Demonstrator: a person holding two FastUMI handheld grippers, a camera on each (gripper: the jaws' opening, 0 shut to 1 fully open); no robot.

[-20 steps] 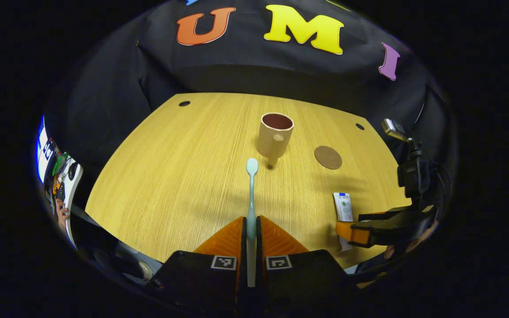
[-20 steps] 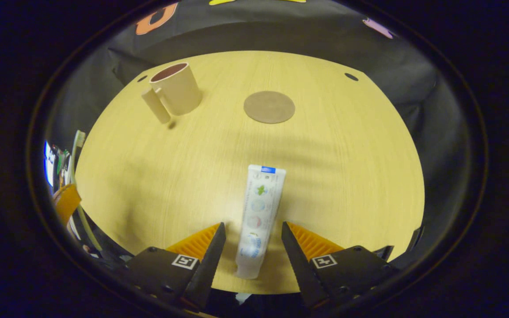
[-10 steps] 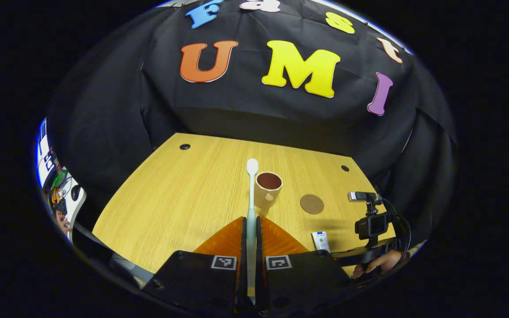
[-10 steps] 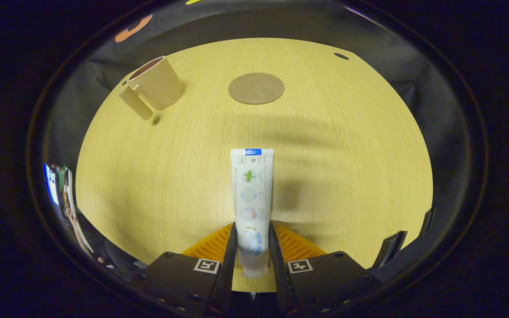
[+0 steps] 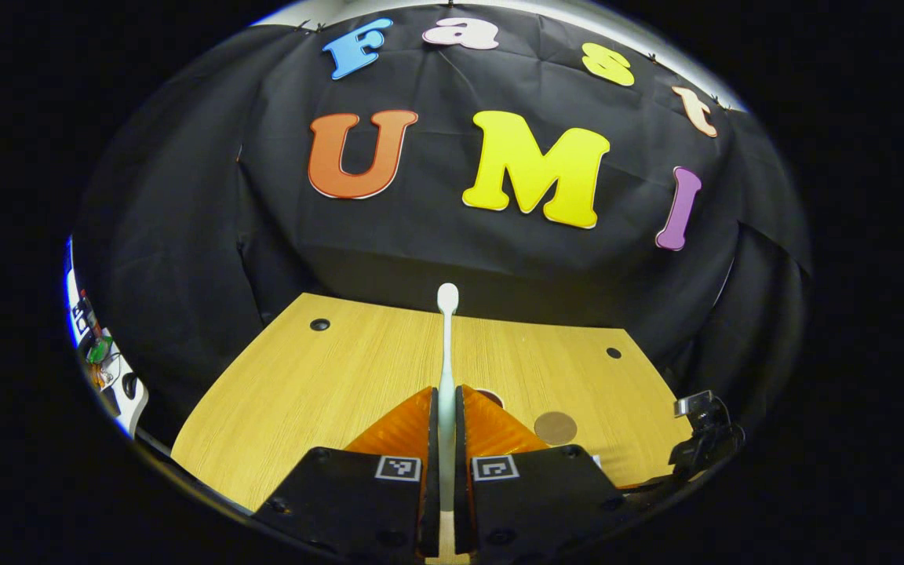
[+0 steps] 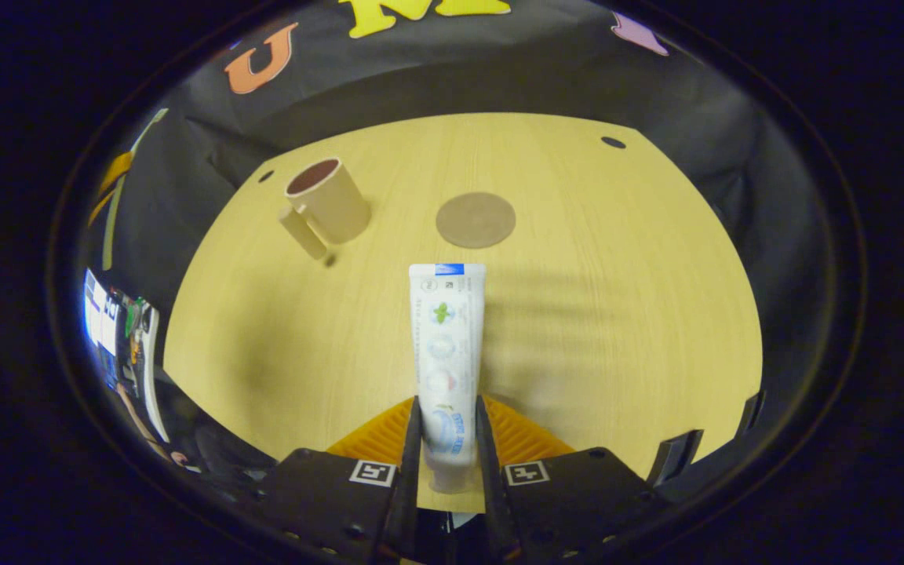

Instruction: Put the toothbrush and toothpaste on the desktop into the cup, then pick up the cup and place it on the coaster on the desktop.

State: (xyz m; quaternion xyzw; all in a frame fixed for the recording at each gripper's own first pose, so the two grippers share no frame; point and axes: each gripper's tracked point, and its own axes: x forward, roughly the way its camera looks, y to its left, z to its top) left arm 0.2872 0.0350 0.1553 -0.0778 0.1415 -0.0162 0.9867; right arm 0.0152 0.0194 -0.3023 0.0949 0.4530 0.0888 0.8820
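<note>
While both tools are already loaded, what matters for us is how each long thing lies against the cup's mouth. Largest first: the desktop (image 6: 593, 314), pale wood grain, spreads across the middle of the right gripper view with the dark booth cloth behind it along the top. On it the cup (image 6: 330, 202) stands upright at upper left of that frame, open end up, its handle turned toward the lower left; the round coaster (image 6: 475, 220) lies flat just right of centre, near the cup but apart from it and bare. Our right gripper (image 6: 447, 451) has its fingers pressed in on the cap end of the toothpaste (image 6: 446, 329), whose long axis runs straight up the frame away from the jaws, flat end farthest out — so the cup lies ahead and to the left of the tube's tip. In the left gripper view our left gripper (image 5: 446, 424) pinches the toothbrush (image 5: 446, 345) by its handle, the brush standing straight up the centre of the frame with its head against the cloth; a sliver of cup rim peeks out just right of the fingers at lower centre, so we judge this hand the nearer to the cup. We reckon either item must be swung over the mouth and tipped end-down — the brush likely first.
</note>
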